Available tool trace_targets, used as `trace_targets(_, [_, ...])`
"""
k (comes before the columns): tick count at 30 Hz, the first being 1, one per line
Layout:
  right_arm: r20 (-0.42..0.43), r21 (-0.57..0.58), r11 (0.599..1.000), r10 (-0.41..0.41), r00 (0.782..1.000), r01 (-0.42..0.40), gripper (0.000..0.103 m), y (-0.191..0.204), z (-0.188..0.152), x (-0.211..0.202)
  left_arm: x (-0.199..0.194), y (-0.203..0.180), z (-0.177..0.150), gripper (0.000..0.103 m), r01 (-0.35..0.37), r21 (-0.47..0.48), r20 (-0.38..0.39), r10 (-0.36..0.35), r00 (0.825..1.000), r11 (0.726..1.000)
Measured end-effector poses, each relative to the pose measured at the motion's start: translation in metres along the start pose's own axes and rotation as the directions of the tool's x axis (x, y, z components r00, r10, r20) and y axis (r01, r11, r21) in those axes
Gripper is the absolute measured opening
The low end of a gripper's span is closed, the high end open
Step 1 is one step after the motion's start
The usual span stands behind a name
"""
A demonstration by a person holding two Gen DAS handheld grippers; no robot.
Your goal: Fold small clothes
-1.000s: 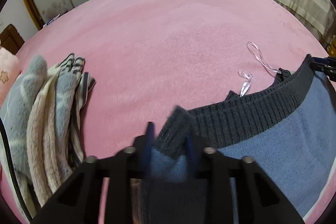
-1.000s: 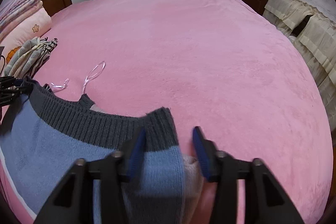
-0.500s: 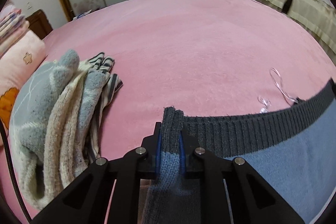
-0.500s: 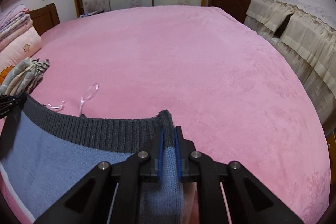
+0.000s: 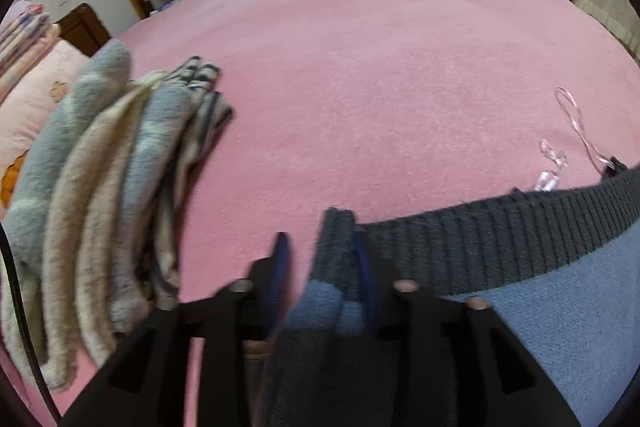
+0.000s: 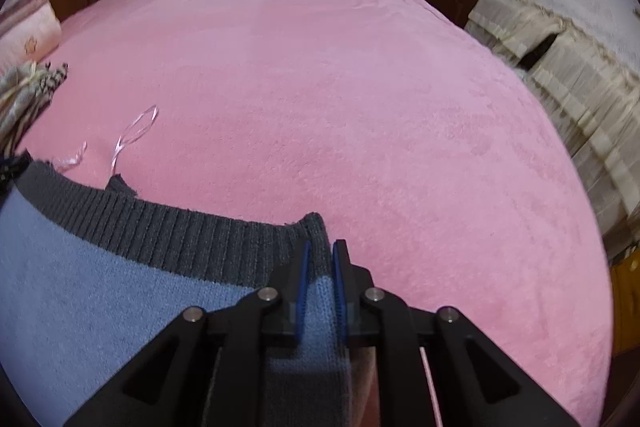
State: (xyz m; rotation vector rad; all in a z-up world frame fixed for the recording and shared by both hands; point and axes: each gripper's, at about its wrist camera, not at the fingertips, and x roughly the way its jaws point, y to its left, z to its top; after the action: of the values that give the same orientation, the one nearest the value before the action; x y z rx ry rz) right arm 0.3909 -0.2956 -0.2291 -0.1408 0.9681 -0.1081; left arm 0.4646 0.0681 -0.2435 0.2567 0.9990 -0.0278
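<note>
A blue knit sweater with a dark grey ribbed hem lies spread on the pink bed. My left gripper is at the hem's left corner. Its jaws are opening; the corner stands between them, leaning on the right pad, and the left pad is clear of it. In the right wrist view the same sweater fills the lower left. My right gripper pinches the hem's right corner between its blue pads, and its jaws are just starting to open.
A stack of folded grey and cream clothes lies left of the sweater, small at the left edge as the stack. A clear plastic loop rests on the bed beyond the hem. Pillows sit far left; a beige-covered sofa stands right.
The left jaws, shut on the hem's corner half a second ago, have parted. The right jaws closed onto the other corner a second ago and still pinch it.
</note>
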Motion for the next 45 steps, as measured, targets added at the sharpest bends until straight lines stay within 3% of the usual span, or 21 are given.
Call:
trace_targets(2, [0.013, -0.038, 0.999, -0.033, 0.999, 0.034, 0.023, 0.008, -0.002, -0.011, -0.003, 0.01, 0.003, 0.072, -0.038, -0.011, -0.004, 0.038, 0.999, 0.999])
trace_targets(3, [0.028, -0.059, 0.997, -0.047, 0.998, 0.049, 0.026, 0.012, -0.003, -0.02, -0.009, 0.011, 0.002, 0.075, -0.038, -0.012, -0.004, 0.038, 0.999, 0.999])
trace_targets(5, [0.06, -0.079, 0.996, -0.042, 0.997, 0.047, 0.036, 0.017, -0.007, -0.042, -0.025, 0.015, -0.002, 0.075, -0.004, -0.013, -0.012, 0.004, 1.0, 1.0])
trace_targets(9, [0.105, -0.074, 0.997, -0.024, 0.994, 0.032, 0.041, 0.015, -0.016, -0.095, -0.07, 0.017, -0.019, 0.075, 0.074, 0.019, -0.003, -0.074, 0.997, 0.997])
trace_targets(14, [0.137, -0.039, 0.999, 0.006, 0.991, -0.001, 0.047, 0.002, -0.039, -0.165, -0.141, 0.023, -0.057, 0.078, 0.092, 0.079, 0.053, -0.097, 0.994, 0.993])
trace_targets(20, [0.169, 0.032, 0.999, 0.023, 0.985, -0.029, 0.048, -0.017, -0.08, -0.208, -0.178, 0.04, -0.125, 0.079, 0.138, 0.001, 0.045, -0.138, 0.989, 0.99])
trace_targets(26, [0.088, 0.124, 0.991, 0.044, 0.995, -0.055, 0.048, -0.031, -0.132, -0.192, -0.159, 0.058, -0.187, 0.079, 0.17, -0.179, 0.005, -0.172, 0.985, 0.969])
trace_targets(28, [0.064, 0.15, 0.987, 0.049, 0.997, -0.058, 0.048, -0.032, -0.147, -0.182, -0.146, 0.065, -0.203, 0.079, 0.185, -0.271, -0.003, -0.193, 0.981, 0.945])
trace_targets(33, [0.015, 0.204, 0.974, 0.094, 0.995, -0.095, 0.048, -0.028, -0.169, -0.155, -0.121, 0.072, -0.22, 0.079, 0.206, -0.4, -0.003, -0.225, 0.974, 0.893])
trace_targets(37, [-0.004, 0.223, 0.967, 0.124, 0.992, -0.12, 0.047, -0.027, -0.173, -0.139, -0.117, 0.074, -0.223, 0.079, 0.244, -0.444, 0.031, -0.258, 0.966, 0.862])
trace_targets(40, [-0.009, 0.229, 0.962, 0.153, 0.988, -0.147, 0.045, -0.024, -0.173, -0.132, -0.115, 0.074, -0.222, 0.079, 0.262, -0.449, 0.04, -0.274, 0.961, 0.854])
trace_targets(45, [-0.032, 0.22, 0.959, 0.19, 0.981, -0.179, 0.025, -0.018, -0.171, -0.117, -0.107, 0.075, -0.215, 0.074, 0.303, -0.465, 0.054, -0.315, 0.947, 0.831])
